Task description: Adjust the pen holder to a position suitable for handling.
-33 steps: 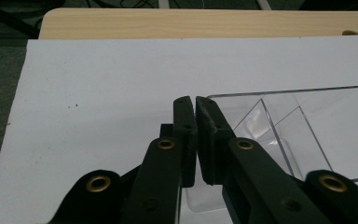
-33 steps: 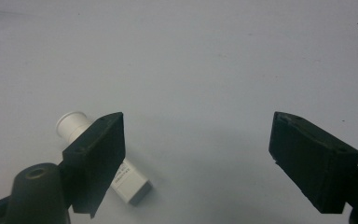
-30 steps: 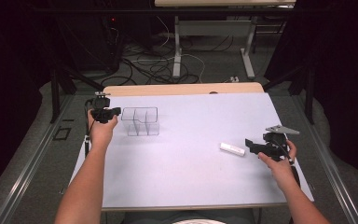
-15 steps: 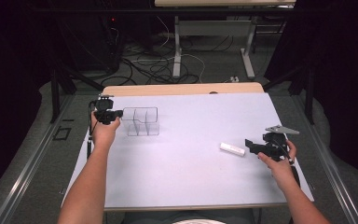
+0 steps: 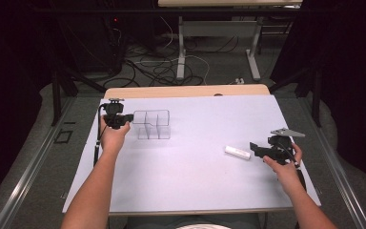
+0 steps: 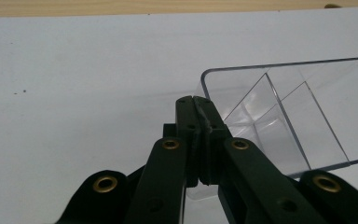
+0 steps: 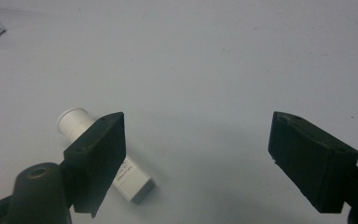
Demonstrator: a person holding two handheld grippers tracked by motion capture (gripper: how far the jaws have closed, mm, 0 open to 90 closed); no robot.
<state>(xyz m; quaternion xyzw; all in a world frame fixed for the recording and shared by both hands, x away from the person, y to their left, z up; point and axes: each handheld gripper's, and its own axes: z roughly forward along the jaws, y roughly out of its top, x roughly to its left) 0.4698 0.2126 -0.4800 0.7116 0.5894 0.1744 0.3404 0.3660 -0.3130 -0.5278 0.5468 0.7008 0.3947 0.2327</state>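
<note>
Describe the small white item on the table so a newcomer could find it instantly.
Start at the pale table and go to its right half, just ahead of the right gripper. There lies the white tube, flat on its side: short, capped and opaque, unlike the clear divided box far left.

**Pale table, two things on it**

The table (image 5: 195,181) has a plain pale top with a wooden strip along its far edge. A clear divided box (image 5: 153,125) stands on it toward the left; a small white tube (image 5: 237,152) lies flat toward the right, well apart.
</note>
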